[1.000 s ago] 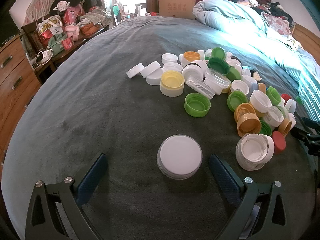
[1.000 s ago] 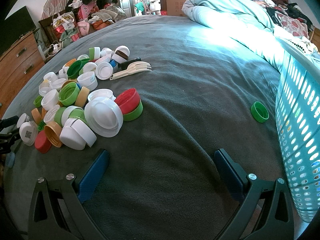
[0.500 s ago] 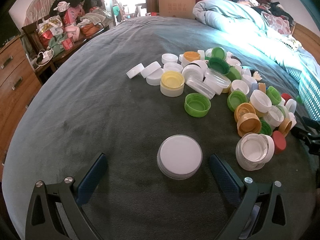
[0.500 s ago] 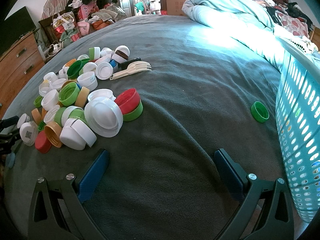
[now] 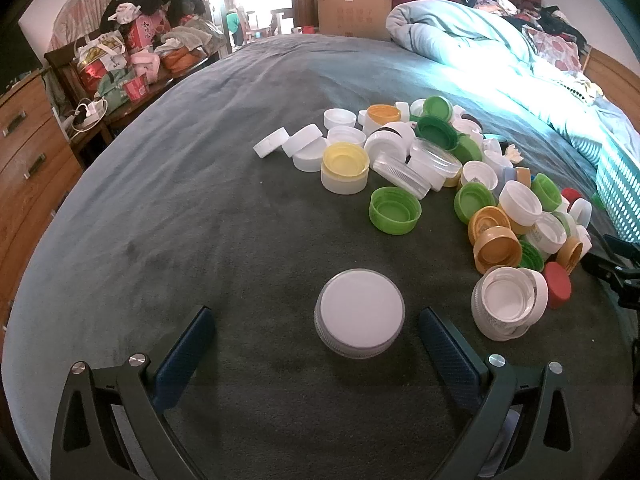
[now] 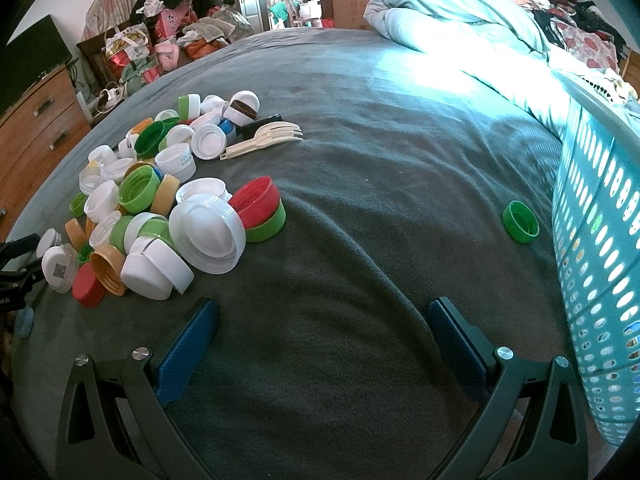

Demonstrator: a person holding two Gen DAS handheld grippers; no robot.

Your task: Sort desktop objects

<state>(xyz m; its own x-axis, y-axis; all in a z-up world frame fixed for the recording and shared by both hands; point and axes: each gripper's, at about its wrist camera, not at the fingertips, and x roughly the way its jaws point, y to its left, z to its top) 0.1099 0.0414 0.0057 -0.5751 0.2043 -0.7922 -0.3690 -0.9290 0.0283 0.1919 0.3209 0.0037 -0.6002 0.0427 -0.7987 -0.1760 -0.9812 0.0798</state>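
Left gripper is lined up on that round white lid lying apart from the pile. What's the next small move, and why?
Probably ease the left gripper forward and down, then close. It is open, and the round white lid lies centred just ahead of its blue fingers, alone on the grey blanket, well clear of the cap pile.

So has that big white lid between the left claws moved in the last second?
No. The white lid sits at the same spot relative to the green cap beyond it, between the open left gripper.

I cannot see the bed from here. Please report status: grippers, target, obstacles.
Left gripper open, round white flat lid lying between its fingers, not touched. Right gripper open, empty, over bare grey blanket. Nothing blocking the lid.
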